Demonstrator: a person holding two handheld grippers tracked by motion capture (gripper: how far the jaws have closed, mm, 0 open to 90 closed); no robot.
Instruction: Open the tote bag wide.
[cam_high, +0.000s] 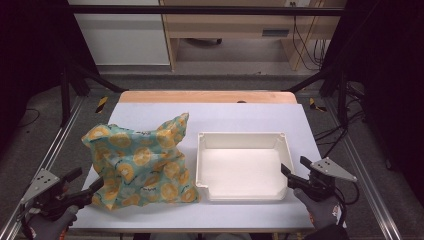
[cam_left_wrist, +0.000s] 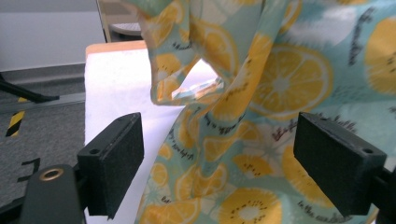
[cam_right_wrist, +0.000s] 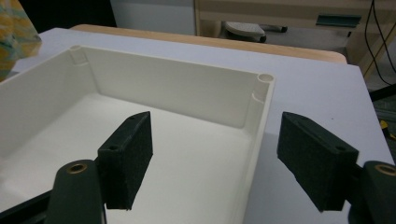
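A white tabletop (cam_high: 250, 117) with a wooden far edge stands on grey floor (cam_high: 215, 80). A wooden desk (cam_high: 225, 25) stands beyond, cables (cam_high: 305, 45) hanging beside it.

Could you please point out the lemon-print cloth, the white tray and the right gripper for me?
lemon-print cloth (cam_high: 142, 162): high view, middle of the crumpled heap.
white tray (cam_high: 243, 137): high view, far rim.
right gripper (cam_high: 294, 167): high view, midway between its open fingertips.

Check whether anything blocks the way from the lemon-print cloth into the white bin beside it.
Nothing visible does. The lemon-print cloth lies crumpled right against the left wall of the white bin, which is empty. Only that low wall has to be cleared. The left hand-held gripper is open at the cloth's edge.
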